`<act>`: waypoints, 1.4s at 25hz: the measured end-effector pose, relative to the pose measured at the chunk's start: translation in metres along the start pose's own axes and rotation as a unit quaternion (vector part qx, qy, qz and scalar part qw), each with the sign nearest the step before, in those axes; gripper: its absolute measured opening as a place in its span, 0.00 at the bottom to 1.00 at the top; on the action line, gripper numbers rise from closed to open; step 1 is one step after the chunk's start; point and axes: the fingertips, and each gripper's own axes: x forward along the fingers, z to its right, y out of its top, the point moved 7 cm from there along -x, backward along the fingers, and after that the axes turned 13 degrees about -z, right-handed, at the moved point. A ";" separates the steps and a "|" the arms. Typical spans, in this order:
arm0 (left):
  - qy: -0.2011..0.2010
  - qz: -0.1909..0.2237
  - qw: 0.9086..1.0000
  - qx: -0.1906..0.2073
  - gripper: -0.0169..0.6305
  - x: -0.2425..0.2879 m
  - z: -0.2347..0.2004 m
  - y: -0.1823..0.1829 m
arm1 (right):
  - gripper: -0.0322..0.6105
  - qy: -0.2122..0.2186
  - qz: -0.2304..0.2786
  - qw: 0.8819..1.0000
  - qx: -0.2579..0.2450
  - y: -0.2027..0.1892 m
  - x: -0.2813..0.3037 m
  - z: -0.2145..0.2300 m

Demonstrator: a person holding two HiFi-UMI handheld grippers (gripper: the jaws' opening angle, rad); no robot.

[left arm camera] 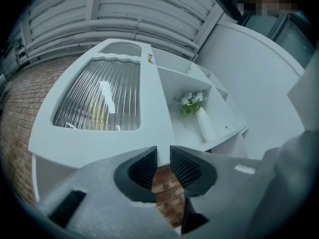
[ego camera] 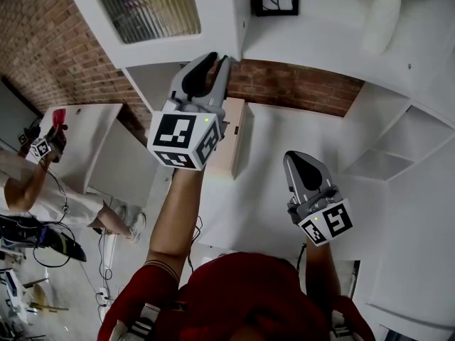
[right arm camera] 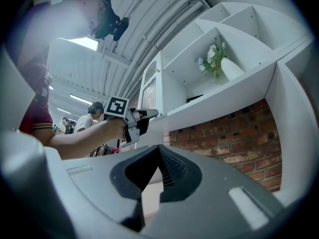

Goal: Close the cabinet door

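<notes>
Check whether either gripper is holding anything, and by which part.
The left gripper clamps the cabinet door in its jaws by the bottom edge, near its free corner. The right gripper has its jaws together on nothing.

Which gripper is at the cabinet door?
The left gripper: its fingers clamp the lower edge of the cabinet door. The right gripper is lower, shut, holding nothing.
</notes>
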 end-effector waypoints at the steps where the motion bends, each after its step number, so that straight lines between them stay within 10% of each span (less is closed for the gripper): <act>1: 0.001 0.001 1.000 0.001 0.14 0.000 0.000 0.000 | 0.07 0.001 -0.001 1.000 0.000 0.000 0.001 0.000; 35: -0.047 0.021 0.999 -0.008 0.10 -0.030 0.001 0.000 | 0.07 -0.008 0.000 1.000 -0.015 0.012 -0.002 -0.026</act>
